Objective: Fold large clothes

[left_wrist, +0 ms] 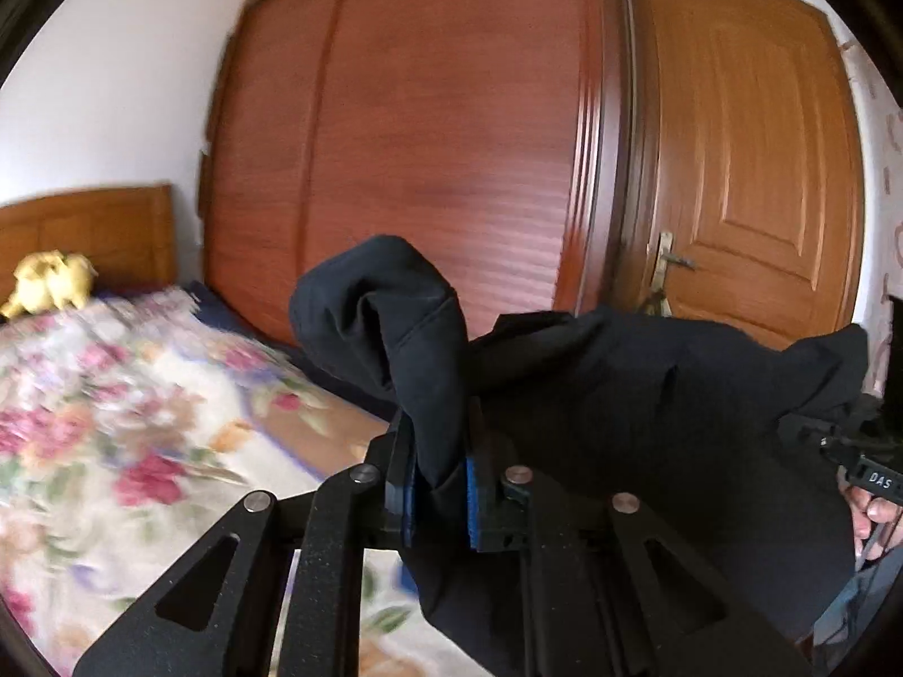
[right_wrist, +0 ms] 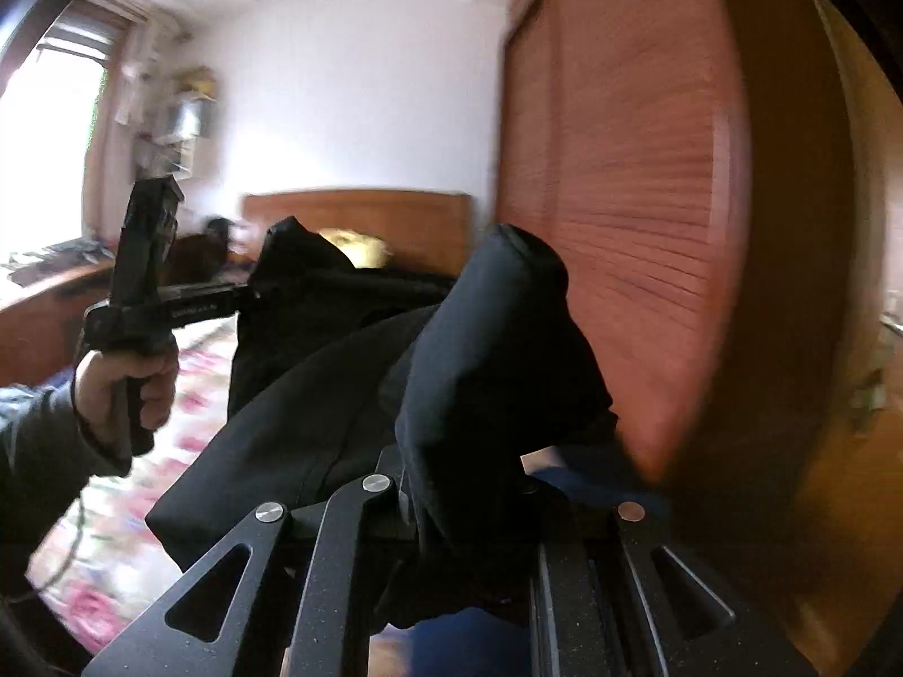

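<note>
We hold a black garment up in the air above the bed, stretched between our two grippers. The left gripper is clamped on a bunched edge of the cloth, which stands up in a fold between its blue pads. The right gripper pinches another bunch of the same cloth, which rises in a rounded hump and hides its fingertips. From the right wrist view we see our left hand gripping the handle of the left tool, with the garment sagging between the two. The bed below carries a flowered cover, with a yellow soft toy near the wooden headboard. Behind stand a reddish wardrobe and, just beside it, a closed wooden door. A window brightens the far wall.
</note>
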Demonstrator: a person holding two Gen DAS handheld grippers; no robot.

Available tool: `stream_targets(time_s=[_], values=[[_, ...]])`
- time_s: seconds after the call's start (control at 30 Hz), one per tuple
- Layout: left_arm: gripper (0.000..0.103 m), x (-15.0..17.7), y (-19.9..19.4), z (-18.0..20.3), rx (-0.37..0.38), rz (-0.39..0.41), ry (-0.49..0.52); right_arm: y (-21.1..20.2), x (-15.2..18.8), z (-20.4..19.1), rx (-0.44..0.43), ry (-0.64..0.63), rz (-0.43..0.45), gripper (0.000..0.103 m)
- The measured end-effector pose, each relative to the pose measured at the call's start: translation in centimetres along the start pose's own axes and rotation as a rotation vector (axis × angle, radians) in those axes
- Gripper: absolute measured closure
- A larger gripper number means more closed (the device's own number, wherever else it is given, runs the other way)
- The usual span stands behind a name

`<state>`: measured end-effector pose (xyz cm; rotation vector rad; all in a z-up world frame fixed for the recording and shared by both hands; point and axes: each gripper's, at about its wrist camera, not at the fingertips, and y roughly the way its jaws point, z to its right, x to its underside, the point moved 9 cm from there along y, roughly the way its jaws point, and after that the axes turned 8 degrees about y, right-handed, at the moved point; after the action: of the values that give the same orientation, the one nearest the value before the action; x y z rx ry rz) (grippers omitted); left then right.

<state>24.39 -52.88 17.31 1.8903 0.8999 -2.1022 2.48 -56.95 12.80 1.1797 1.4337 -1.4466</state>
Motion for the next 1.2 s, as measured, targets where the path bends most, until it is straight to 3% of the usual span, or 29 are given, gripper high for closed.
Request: stream_targets(time_s=[0.1,0.17,0.23,0.37,0.5,0.6,0.77,0.83,0.93,1.13,1.2], values=[[0.086,4.4,8.2,2.6,0.033,-0.14,-0.023,3.1,3.1,5.5,0.083,0.052,-0.099,0.091],[0.086,7.9,11.4,3.6,0.033,-0.231,-0.016,5.6,6.7,8.3,0.142,0.101,-0.176,0.09],[0.084,10.0,12.0,3.4,-0.012,-0.253,-0.002,7.0,9.5,10.5,0.178,0.149,-0.211,0.085],[0.067,11.4,9.0,2.1,-0.021,-0.292,0.0,6.7,9.8,10.8,0.183,0.204,-0.172,0.061],[0.063,11.5,2.8,1.1,-0.11,-0.292,0.075,4.4,9.5,8.0,0.282,0.161,-0.091,0.035],[0.062,11.6,-2.7,0.8,-0.125,-0.259,0.088,1.9,8.7,4.5,0.317,0.111,-0.008,0.031],[0.059,13.5,-12.0,-0.1,-0.208,-0.212,0.084,0.4,9.1,-3.4,0.18,0.113,0.04,0.03],[0.059,14.8,-15.0,-0.6,-0.227,-0.195,0.051,0.0,9.4,-7.1,0.095,0.117,0.051,0.03],[0.056,16.6,-19.2,-2.3,-0.316,-0.166,0.028,0.3,10.0,-13.5,-0.052,0.112,0.042,0.03],[0.037,20.0,-28.7,-4.5,-0.496,-0.132,-0.008,0.9,12.3,-23.2,-0.267,0.124,0.033,0.025],[0.035,21.1,-31.4,-5.7,-0.542,-0.113,-0.027,2.2,12.9,-25.9,-0.314,0.128,0.014,0.025]])
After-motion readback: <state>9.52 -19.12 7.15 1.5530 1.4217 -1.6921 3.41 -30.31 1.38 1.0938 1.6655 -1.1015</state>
